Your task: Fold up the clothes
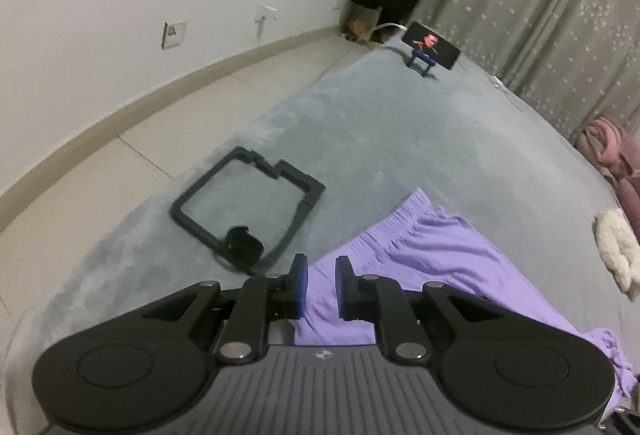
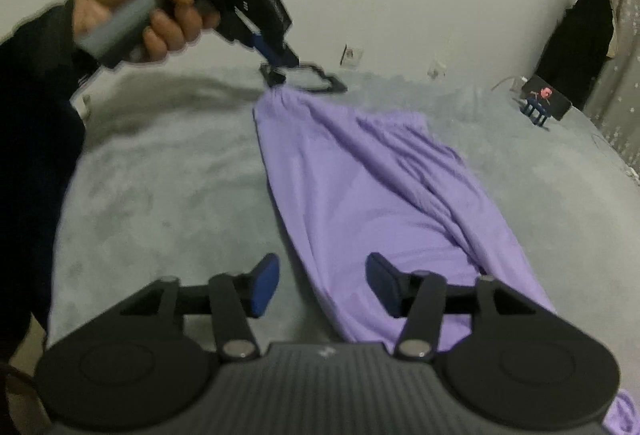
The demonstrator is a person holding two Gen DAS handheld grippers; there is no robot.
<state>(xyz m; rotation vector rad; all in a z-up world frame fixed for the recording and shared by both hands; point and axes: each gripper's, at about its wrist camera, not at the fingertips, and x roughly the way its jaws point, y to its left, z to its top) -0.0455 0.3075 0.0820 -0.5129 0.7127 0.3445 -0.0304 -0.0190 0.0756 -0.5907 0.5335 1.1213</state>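
While the lilac trousers [image 2: 360, 195] lie stretched on the grey bed cover [image 2: 160, 175], their long axis runs from the right gripper [image 2: 322, 285] at 6 o'clock away toward 11 o'clock, where the left gripper [image 2: 276, 61] hangs over the gathered waistband end. From the right wrist view that end rises in a peak toward the left claw, which looks pinched on it; in the left wrist view its pads [image 1: 300, 285] stand narrowly apart with purple cloth between them. The right claw stands wide, its fingers straddling the near left edge of the leg end. A black frame [image 1: 248, 211] lies just beyond the waistband.
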